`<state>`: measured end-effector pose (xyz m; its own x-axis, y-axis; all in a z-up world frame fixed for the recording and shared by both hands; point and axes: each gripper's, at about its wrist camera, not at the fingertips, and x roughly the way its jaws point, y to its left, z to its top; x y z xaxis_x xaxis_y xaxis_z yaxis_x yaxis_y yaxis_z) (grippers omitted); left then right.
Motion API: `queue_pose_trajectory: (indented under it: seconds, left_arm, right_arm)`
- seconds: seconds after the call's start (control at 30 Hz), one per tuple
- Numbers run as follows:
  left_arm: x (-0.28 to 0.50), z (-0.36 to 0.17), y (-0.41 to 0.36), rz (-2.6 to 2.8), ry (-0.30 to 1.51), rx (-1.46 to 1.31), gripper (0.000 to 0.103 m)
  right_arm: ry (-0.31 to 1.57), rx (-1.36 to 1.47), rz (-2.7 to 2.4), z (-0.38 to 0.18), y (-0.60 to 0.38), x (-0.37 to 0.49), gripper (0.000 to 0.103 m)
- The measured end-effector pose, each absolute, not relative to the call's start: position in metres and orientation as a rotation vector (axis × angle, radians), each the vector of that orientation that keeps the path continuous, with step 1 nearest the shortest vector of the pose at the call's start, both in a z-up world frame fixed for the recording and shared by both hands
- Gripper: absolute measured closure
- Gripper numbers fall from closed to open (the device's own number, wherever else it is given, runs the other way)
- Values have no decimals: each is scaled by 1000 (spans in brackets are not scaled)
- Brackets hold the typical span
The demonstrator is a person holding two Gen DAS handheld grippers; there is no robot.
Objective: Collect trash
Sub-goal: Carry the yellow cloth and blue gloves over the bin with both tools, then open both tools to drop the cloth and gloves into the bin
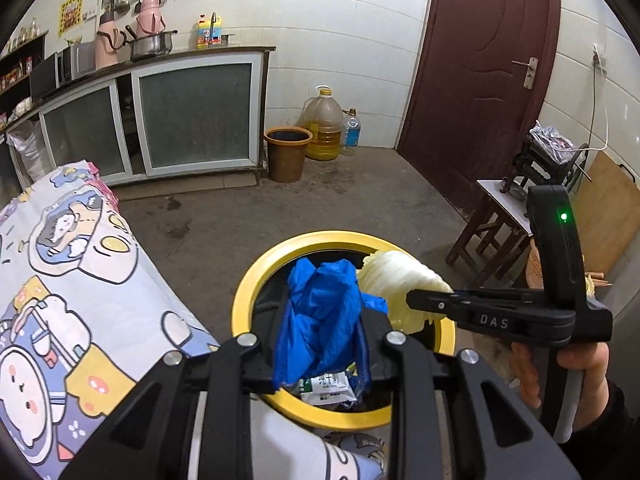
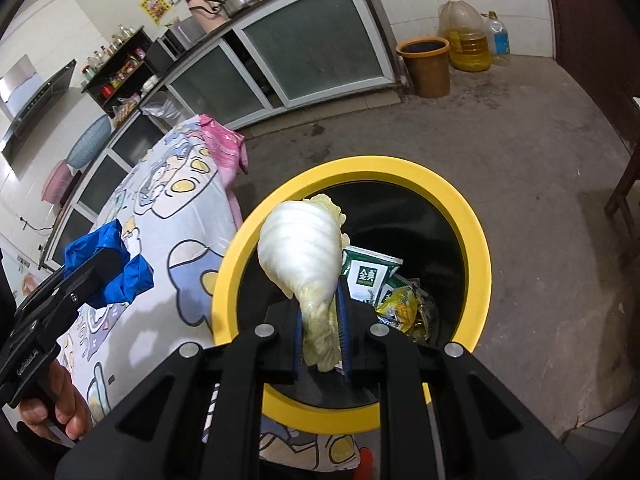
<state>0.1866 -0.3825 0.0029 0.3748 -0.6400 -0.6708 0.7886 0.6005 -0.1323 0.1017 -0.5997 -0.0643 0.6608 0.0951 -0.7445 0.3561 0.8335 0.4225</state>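
Our left gripper is clamped on a crumpled blue plastic bag, holding it above the opening of the yellow-rimmed bin. Our right gripper pinches a pale cabbage leaf by its stalk, also over the bin's mouth. Inside the bin lie a green-and-white packet and a yellow wrapper. Just beside the bin, on its left, stands the table under a cartoon-print cloth. Beyond the bin, against the far wall, are a brown bucket and an oil jug.
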Motion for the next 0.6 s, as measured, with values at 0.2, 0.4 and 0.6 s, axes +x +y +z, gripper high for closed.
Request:
queue_pose_trajectory:
  seconds: [0.2,0.4,0.6]
  left_arm:
    - [203,-9,-388,-911,803,152,51]
    - [217,-10,-361,-840,808,55,11]
    - [216,-4,-317,-769,775,4,8]
  right_arm:
    - [885,590,-201,-70,-601,113,71]
    - [866,596,-285,-68,-613,108,48]
    - [793,539,-339,-52,-593,88,14]
